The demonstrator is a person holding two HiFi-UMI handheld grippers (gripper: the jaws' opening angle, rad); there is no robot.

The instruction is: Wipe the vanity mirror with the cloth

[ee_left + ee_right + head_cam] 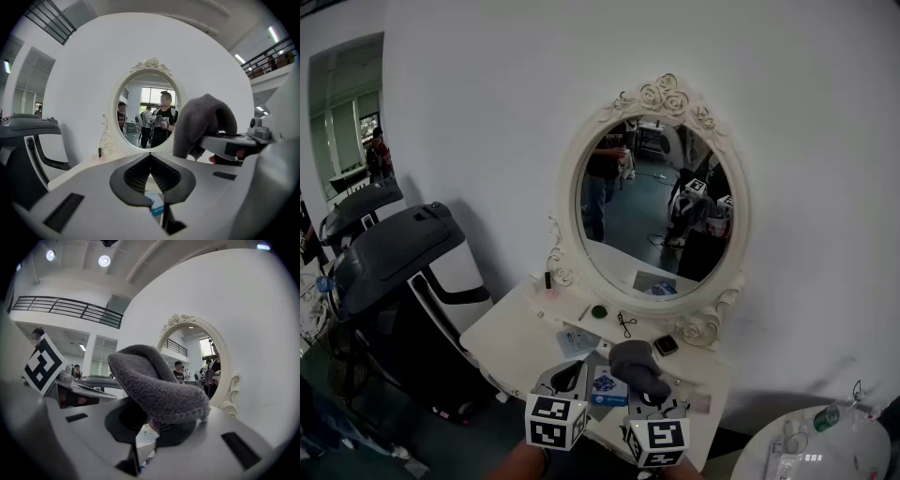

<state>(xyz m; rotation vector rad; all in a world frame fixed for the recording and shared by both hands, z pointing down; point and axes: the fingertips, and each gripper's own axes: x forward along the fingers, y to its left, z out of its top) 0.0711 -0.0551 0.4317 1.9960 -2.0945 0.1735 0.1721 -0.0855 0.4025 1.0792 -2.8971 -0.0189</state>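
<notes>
The oval vanity mirror (pixel 654 202) in its white carved frame stands on a white dressing table (pixel 516 342) against the wall. It also shows ahead as the mirror (pixel 149 112) in the left gripper view and at the right as the mirror (pixel 199 362) in the right gripper view. My right gripper (pixel 642 380) is shut on a grey cloth (pixel 637 366), which drapes over its jaws as a thick fold (pixel 154 380). The left gripper (pixel 572 373) is held beside it, low in front of the table. Its jaws (pixel 150 157) are shut and hold nothing. The cloth (pixel 201 122) hangs to its right.
On the tabletop lie a blue box (pixel 607 386), a paper (pixel 578 341), a green round item (pixel 599 311), a hair clip (pixel 625 324) and a dark compact (pixel 666 345). A black and white machine (pixel 394 253) stands at the left. A round white table (pixel 825 450) sits at the lower right.
</notes>
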